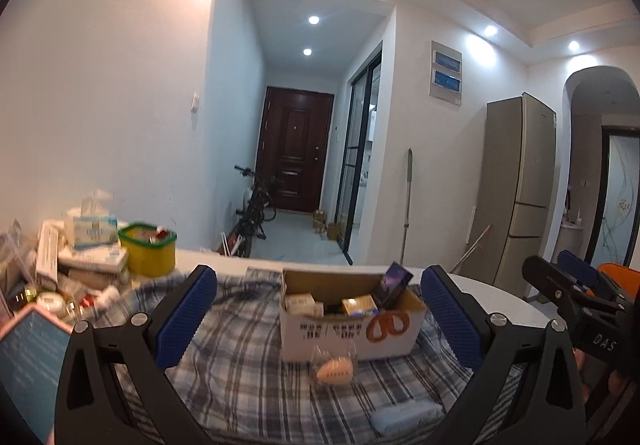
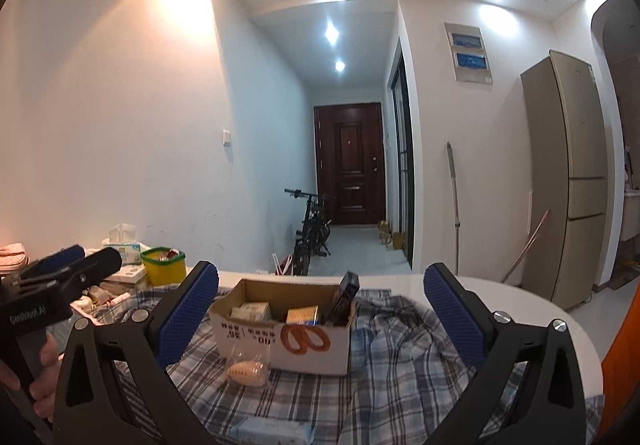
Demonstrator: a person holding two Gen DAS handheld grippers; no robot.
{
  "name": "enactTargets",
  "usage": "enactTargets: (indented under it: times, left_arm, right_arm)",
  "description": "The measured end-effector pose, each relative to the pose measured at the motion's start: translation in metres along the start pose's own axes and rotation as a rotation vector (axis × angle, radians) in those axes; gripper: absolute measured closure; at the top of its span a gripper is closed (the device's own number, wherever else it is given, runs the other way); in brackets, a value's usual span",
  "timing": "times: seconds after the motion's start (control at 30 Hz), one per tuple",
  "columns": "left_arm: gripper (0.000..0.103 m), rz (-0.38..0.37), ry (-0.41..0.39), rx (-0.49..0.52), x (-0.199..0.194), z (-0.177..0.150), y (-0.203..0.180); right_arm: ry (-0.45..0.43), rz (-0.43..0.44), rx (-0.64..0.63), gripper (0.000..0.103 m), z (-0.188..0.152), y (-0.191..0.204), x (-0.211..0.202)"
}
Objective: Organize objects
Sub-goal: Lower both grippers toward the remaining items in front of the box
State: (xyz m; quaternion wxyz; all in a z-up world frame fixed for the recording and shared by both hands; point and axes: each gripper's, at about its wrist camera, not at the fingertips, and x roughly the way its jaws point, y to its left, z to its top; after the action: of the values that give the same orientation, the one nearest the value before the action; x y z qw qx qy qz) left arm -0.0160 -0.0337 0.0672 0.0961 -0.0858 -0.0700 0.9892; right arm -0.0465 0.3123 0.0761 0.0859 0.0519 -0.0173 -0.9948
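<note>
Cardboard box (image 1: 352, 329) sits on your desk (image 1: 480, 285); both your left tongs (image 1: 318, 319) and right tongs (image 2: 320, 317) gape wide, empty.

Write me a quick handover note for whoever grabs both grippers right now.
Left gripper: jaws open, empty, aimed at the box.
Right gripper: jaws open, empty, hovering beside it.
White cardboard box with orange pretzel print sits on the blue plaid cloth; several small cartons and a dark upright packet are already inside.
Left to do: the peach egg-shaped sponge in clear wrap lies just in front of the box; a pale blue flat packet lies nearer on the cloth. The clutter around the yellow tub with green rim is untouched.
</note>
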Motion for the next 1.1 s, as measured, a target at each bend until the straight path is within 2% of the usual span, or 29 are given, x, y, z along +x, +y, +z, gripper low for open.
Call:
enactTargets:
  times: [0.13,0.27,0.43,0.7,1.1]
  left_arm:
    - [0.000,0.022,0.037,0.015,0.008,-0.021,0.001]
    - [0.000,0.050,0.079,0.025,0.024,-0.038,0.005]
    - [0.000,0.186,0.113,0.089,0.040,-0.061,0.006]
    - [0.000,0.145,0.211,-0.006,0.058,-0.070,0.028]
    - [0.000,0.145,0.278,0.043,0.073,-0.076,0.020]
  right_arm:
    - [0.059,0.032,0.015,0.000,-0.016,0.006,0.007]
    - [0.108,0.036,-0.032,0.000,-0.035,0.018,0.017]
    - [0.138,-0.037,-0.102,0.000,-0.054,0.025,0.028]
    - [0.343,0.020,-0.102,0.000,-0.084,0.026,0.065]
    - [0.597,0.052,-0.108,0.000,-0.121,0.030,0.113]
